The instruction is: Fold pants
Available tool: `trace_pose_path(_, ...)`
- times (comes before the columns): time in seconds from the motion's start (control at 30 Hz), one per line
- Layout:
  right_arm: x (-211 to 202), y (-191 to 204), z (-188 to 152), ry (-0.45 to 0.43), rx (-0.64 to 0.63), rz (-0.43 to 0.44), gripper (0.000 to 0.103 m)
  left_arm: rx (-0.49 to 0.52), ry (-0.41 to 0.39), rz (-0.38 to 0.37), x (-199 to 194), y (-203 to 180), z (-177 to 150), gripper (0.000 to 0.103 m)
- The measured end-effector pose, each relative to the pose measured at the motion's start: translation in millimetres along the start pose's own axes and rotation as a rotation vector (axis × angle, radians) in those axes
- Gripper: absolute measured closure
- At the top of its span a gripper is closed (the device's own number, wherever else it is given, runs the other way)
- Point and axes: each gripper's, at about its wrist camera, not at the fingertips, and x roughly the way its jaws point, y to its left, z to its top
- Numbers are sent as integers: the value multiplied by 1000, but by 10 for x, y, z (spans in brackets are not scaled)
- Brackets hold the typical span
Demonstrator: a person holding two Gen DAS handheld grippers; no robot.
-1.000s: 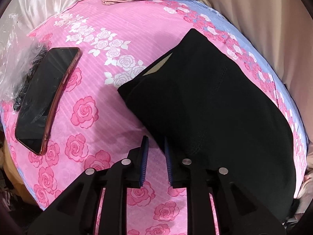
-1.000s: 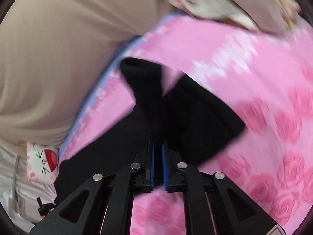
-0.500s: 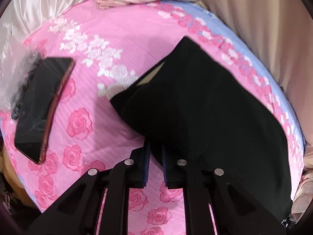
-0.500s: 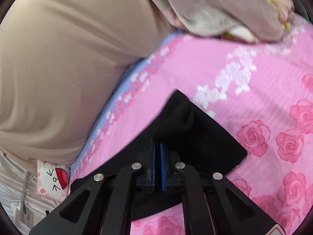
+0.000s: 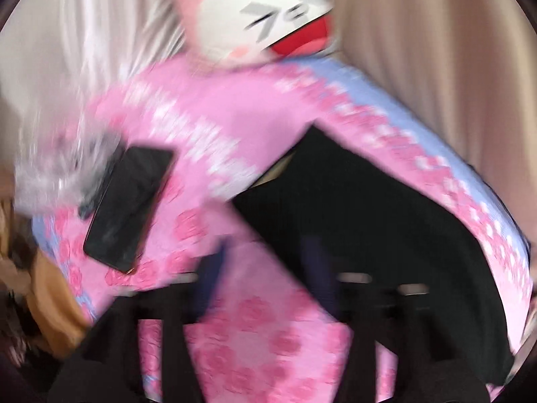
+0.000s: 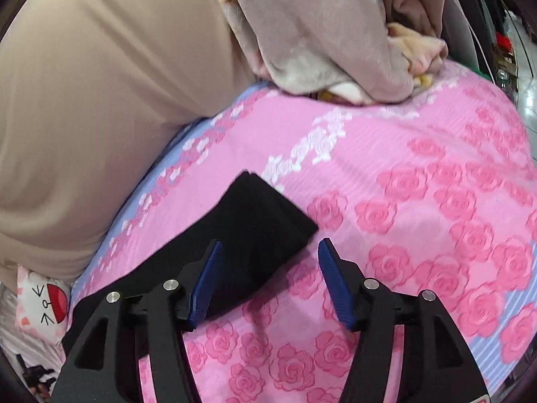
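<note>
Pink rose-print bedspread [image 6: 419, 174] w/ a pale blue edge band covers the whole surface, a beige curtain [image 6: 84, 100] hanging behind it. On it lie the black pants [image 5: 386, 221], folded into a long flat slab running along the blue-edged side; fabric is plain matte black, no creases readable, and in the left wrist view a pale inner lining shows at the open end. In the right wrist view the other end is a neat squared corner w/ crisp straight edges, lying flat on the spread. A heap of grey-beige clothes [image 6: 319, 33] sits at the far end of the bed. A white cartoon-face pillow [image 5: 268, 16] w/ a red mouth rests at the opposite end. A black phone [image 5: 127, 205] lies screen-up on the spread, well apart from the pants, beside crinkled clear plastic [image 5: 53, 171]. Left gripper [image 5: 265, 275], badly blurred, has just been opening, nothing between its jaws. Right gripper [image 6: 268, 252] has just been opening too, jaws apart over the pants' corner, pads not pressing it.
</note>
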Motion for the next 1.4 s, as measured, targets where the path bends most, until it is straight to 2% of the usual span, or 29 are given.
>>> trace_pose_path(0.07,-9,12,105,-21,-7,-15,41,93,-56,-48,-142,-364,-76,22)
trace_pose_path(0.13,51,87,191,-19,-53,-38,35,203,-63,-70,-165,-772,-193,21)
trace_pose_path(0.23,296,233,318,43,-169,-34,32,326,-13,-122,-42,-1347,-491,20)
trace_pose_path(0.3,526,323,338,96,-258,-66,34,390,43,-144,62,-1600,-715,20)
trace_pose_path(0.33,677,367,346,132,-314,-84,43,414,71,-145,138,-1729,-827,20)
trace_pose_path(0.37,763,409,341,160,-351,-70,95,429,89,-143,184,-1813,-921,20)
trace_pose_path(0.4,821,472,373,187,-377,-51,96,442,113,-128,243,-1889,-1016,20)
trace_pose_path(0.5,596,664,496,85,-442,-25,96,465,152,-114,303,-1937,-1191,20)
trace_pose_path(0.53,574,653,529,62,-455,-44,95,469,161,-100,350,-1944,-1236,20)
trace_pose_path(0.57,640,591,540,76,-454,-65,87,474,169,-86,384,-1937,-1266,19)
trace_pose_path(0.63,936,313,520,195,-389,-140,79,473,182,-71,445,-1914,-1321,15)
trace_pose_path(0.67,903,249,519,190,-344,-99,77,464,178,-70,455,-1901,-1332,13)
trace_pose_path(0.73,707,160,530,154,-259,-54,56,465,178,-66,441,-1896,-1335,13)
trace_pose_path(0.77,591,144,511,125,-244,-59,36,465,178,-66,441,-1905,-1342,12)
trace_pose_path(0.8,510,130,481,102,-238,-52,31,463,178,-66,440,-1893,-1332,12)
trace_pose_path(0.83,427,102,436,85,-231,-40,31,457,175,-65,439,-1896,-1333,12)
trace_pose_path(0.93,415,4,312,133,-198,-41,31,443,161,-71,420,-1912,-1325,12)
trace_pose_path(1.03,452,-65,187,157,-166,-80,31,413,98,-99,291,-1921,-1320,12)
trace_pose_path(1.1,411,-21,127,110,-149,-119,31,397,15,-90,161,-1933,-1318,12)
trace_pose_path(1.13,337,32,106,64,-141,-161,30,397,-11,-88,116,-1934,-1310,11)
trace_pose_path(1.17,197,154,61,-10,-149,-169,30,401,-28,-89,81,-1946,-1307,6)
trace_pose_path(1.2,134,274,24,-36,-170,-128,30,409,-37,-93,69,-1968,-1301,5)
trace_pose_path(1.23,108,508,-38,-26,-209,-45,30,413,-38,-90,81,-1983,-1299,5)
trace_pose_path(1.3,211,978,-193,47,-296,51,31,437,-4,-57,182,-2014,-1292,5)
trace_pose_path(1.4,574,1929,-696,215,-491,198,31,470,104,33,452,-1935,-1304,5)
